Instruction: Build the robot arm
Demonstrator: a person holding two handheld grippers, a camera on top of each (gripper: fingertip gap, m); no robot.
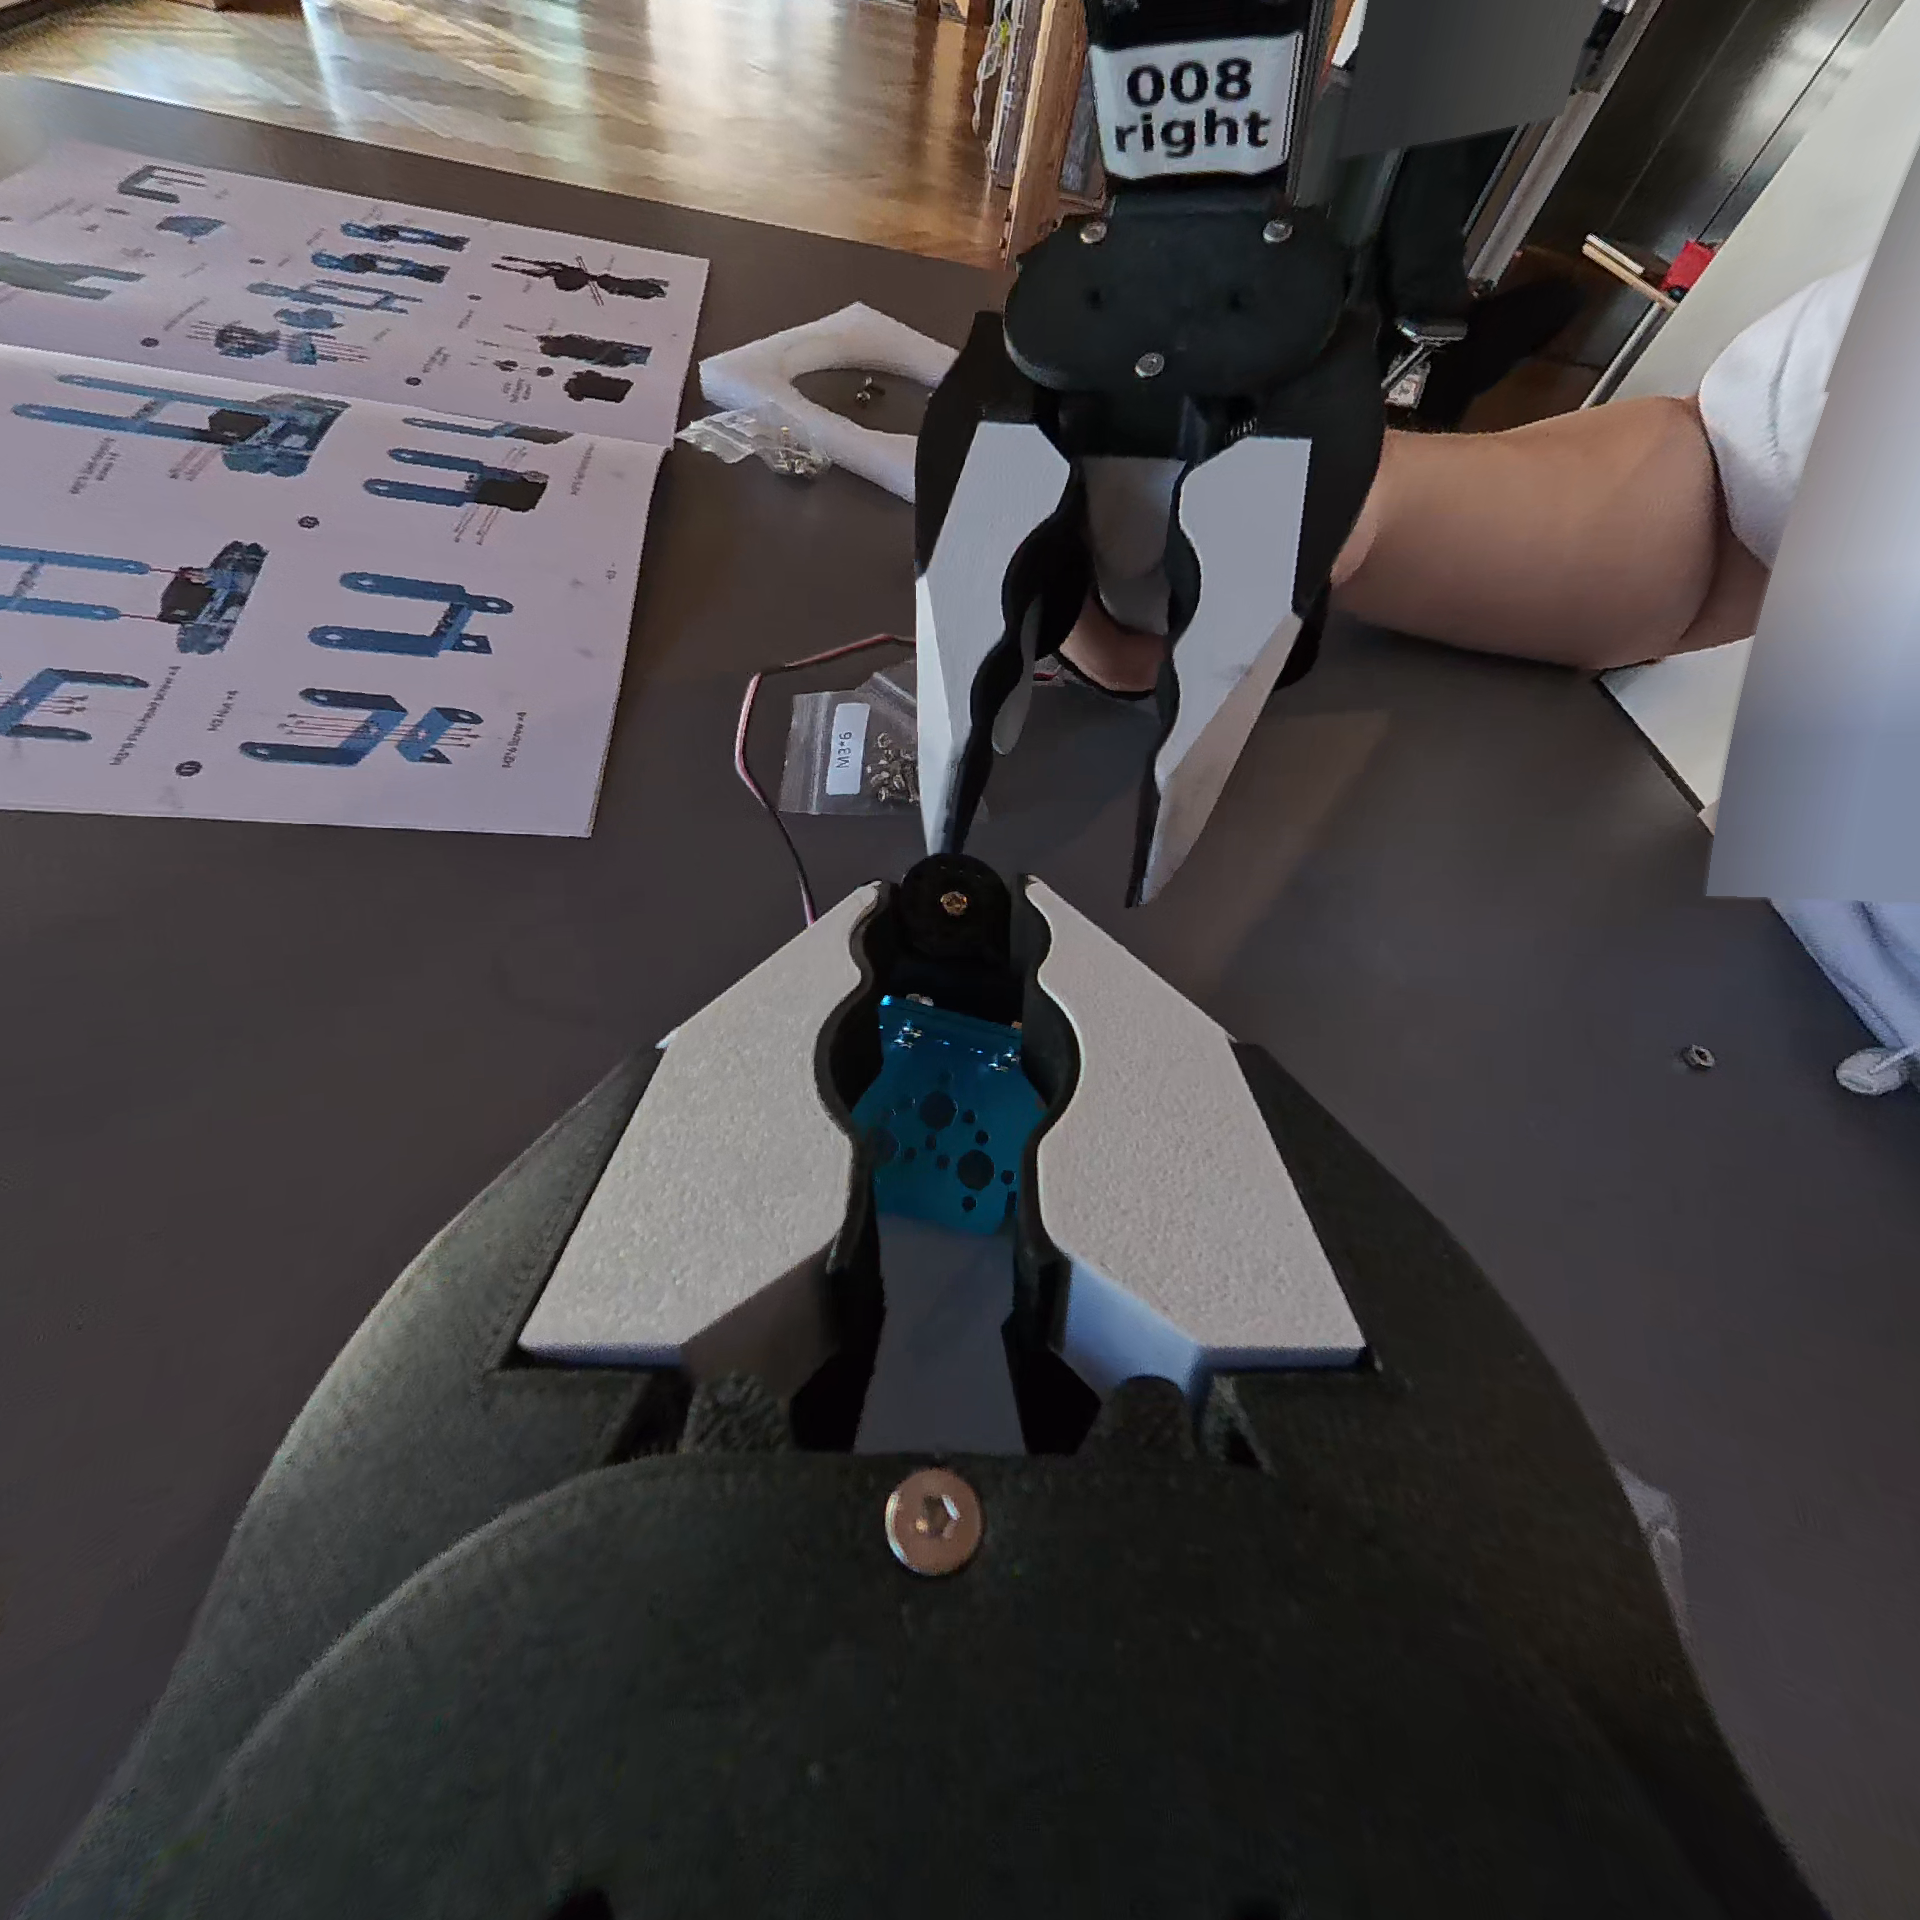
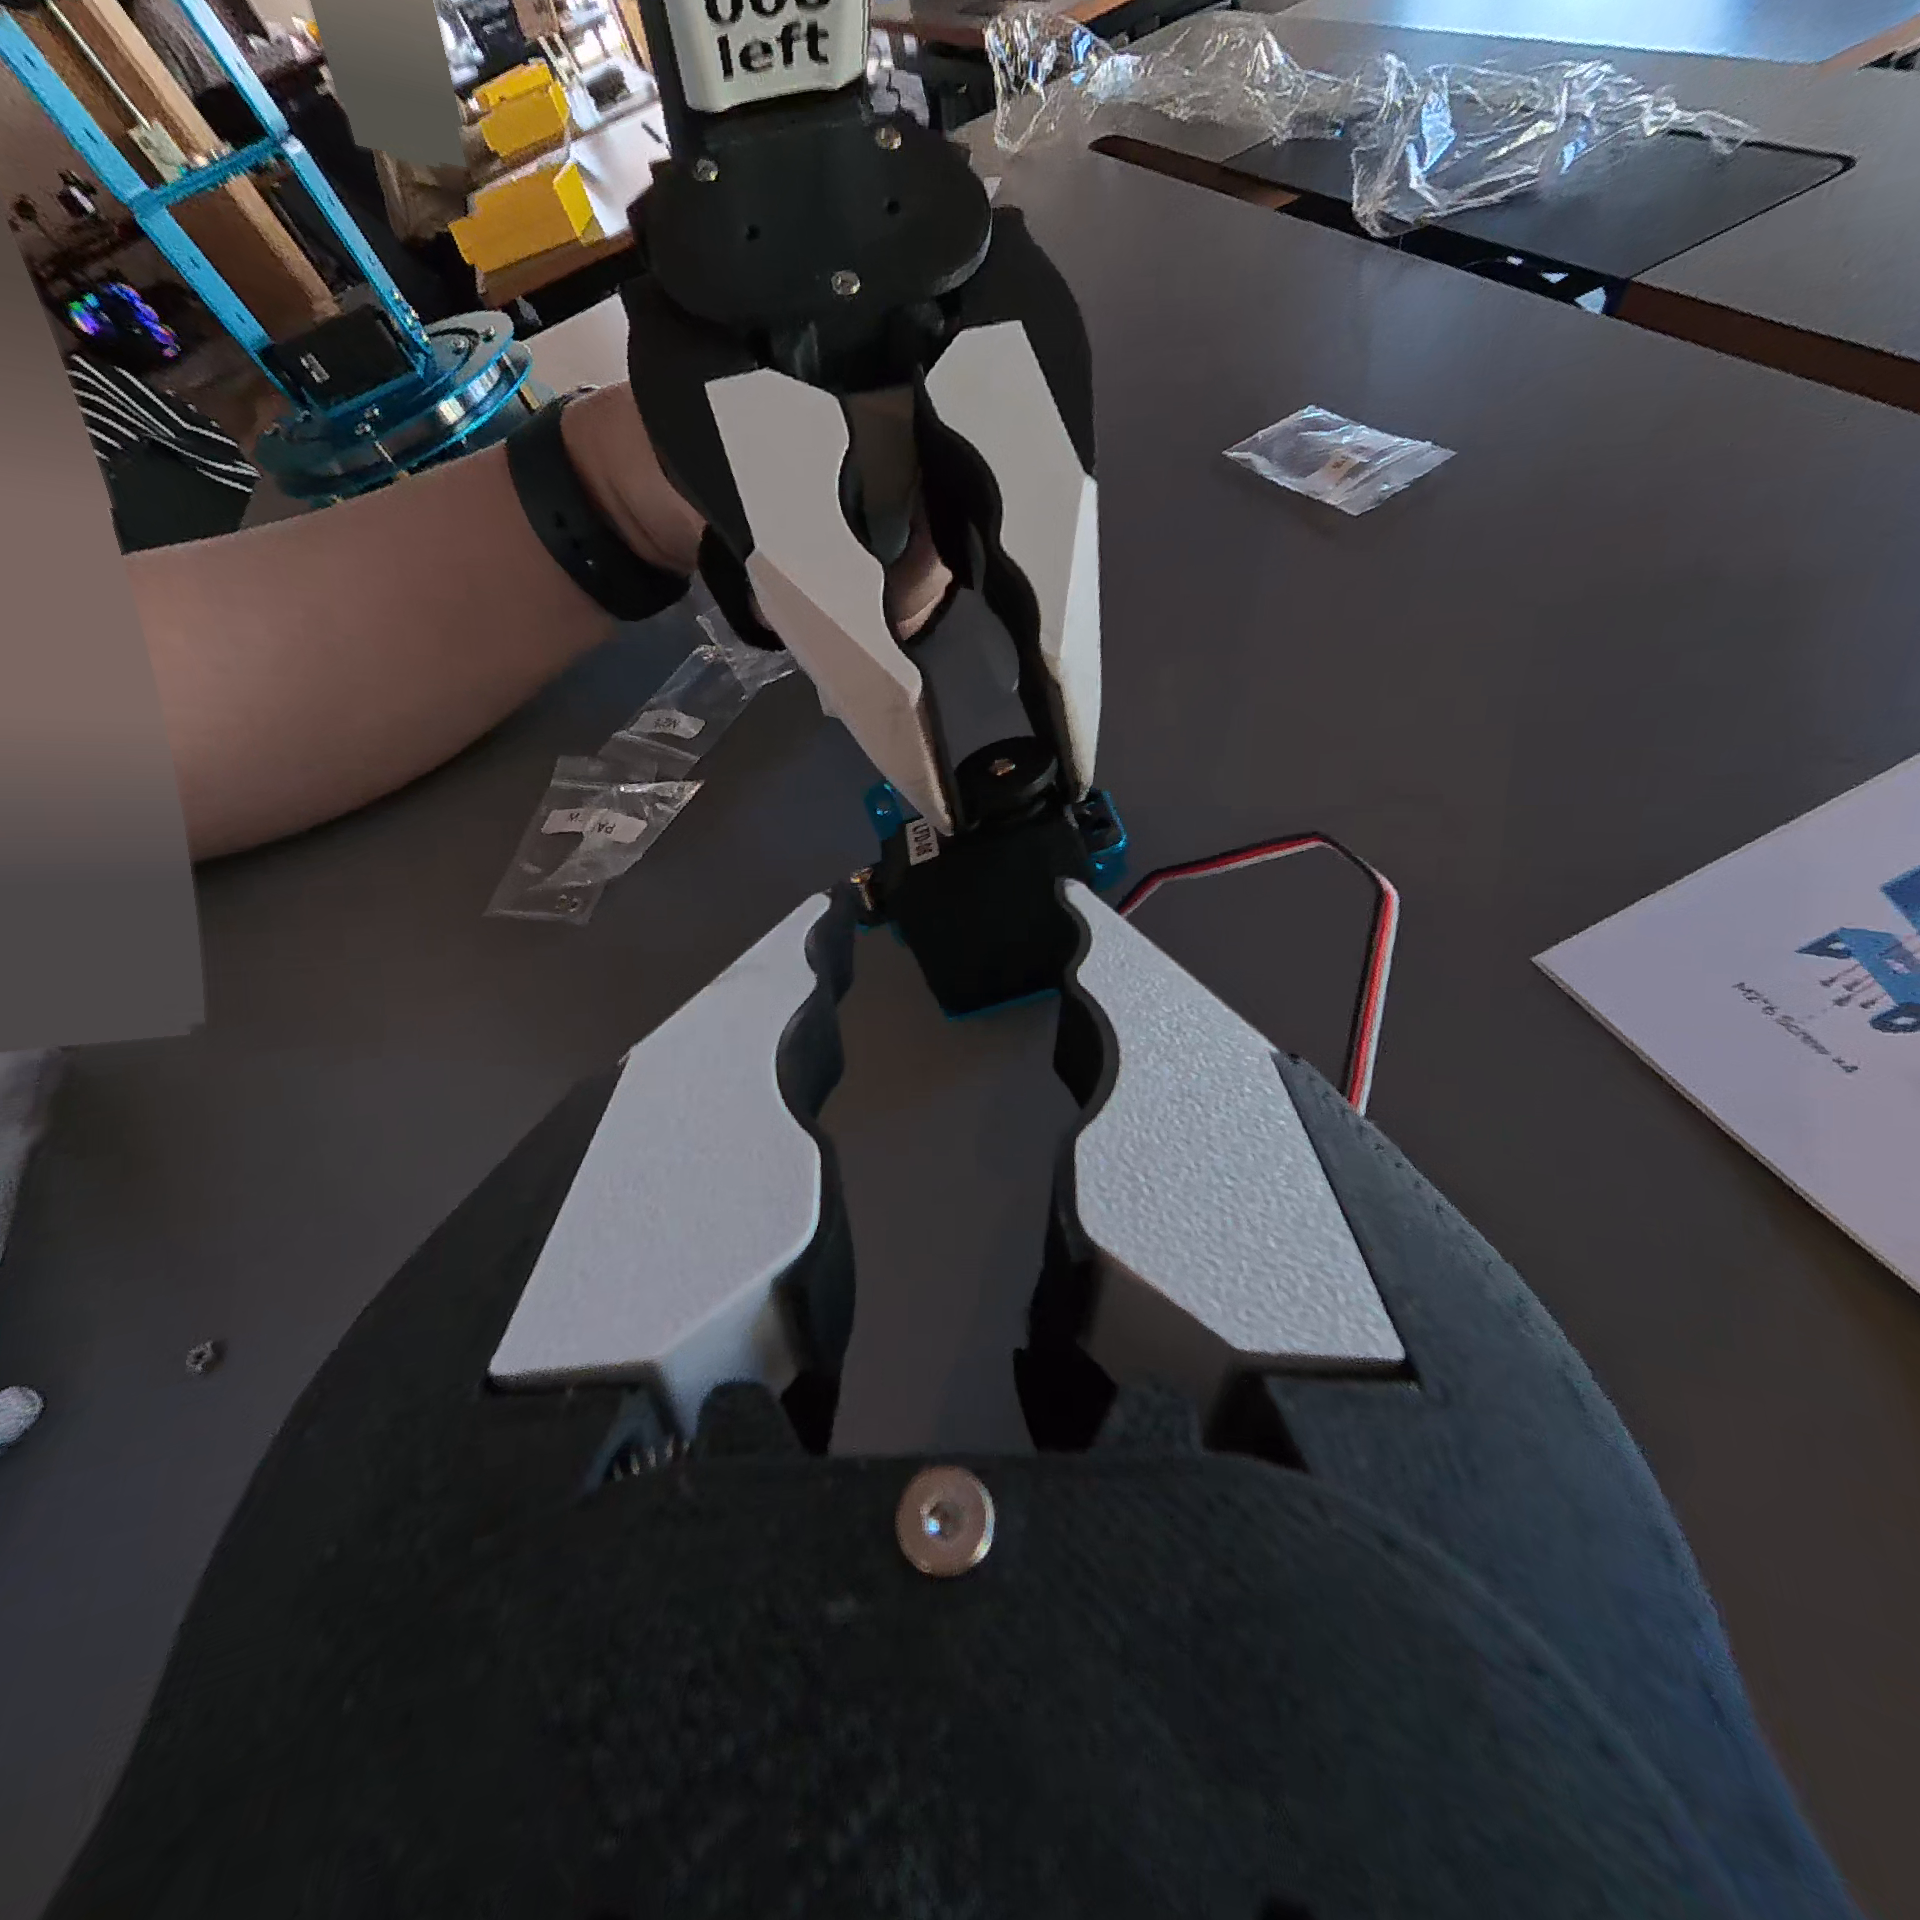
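Observation:
My left gripper (image 1: pixel 951 904) is shut on a black servo (image 1: pixel 948 940) fixed in a blue perforated metal bracket (image 1: pixel 945 1132), held just above the dark table (image 1: pixel 312 1143). In the right wrist view, the left gripper (image 2: pixel 1003 810) pinches the servo (image 2: pixel 977 935) at its round horn, and the bracket's blue ears (image 2: pixel 1101 826) show behind. My right gripper (image 2: pixel 945 904) is open, its tips on either side of the servo body, facing the left gripper. It also shows in the left wrist view (image 1: pixel 1044 862). A red, white and black wire (image 2: pixel 1371 935) loops from the servo.
An open instruction booklet (image 1: pixel 312 468) lies at left. Small bags of screws (image 1: pixel 852 748) and white foam (image 1: pixel 831 384) lie behind the grippers. More bags (image 2: pixel 613 810), crumpled clear wrap (image 2: pixel 1403 114) and a blue robot base (image 2: pixel 395 384) show. A forearm (image 1: pixel 1538 540) rests on the table. Left and right tips are no more than a few centimetres apart. Both grippers' tips are roughly 35 centimetres from the blue robot base (image 2: pixel 395 384).

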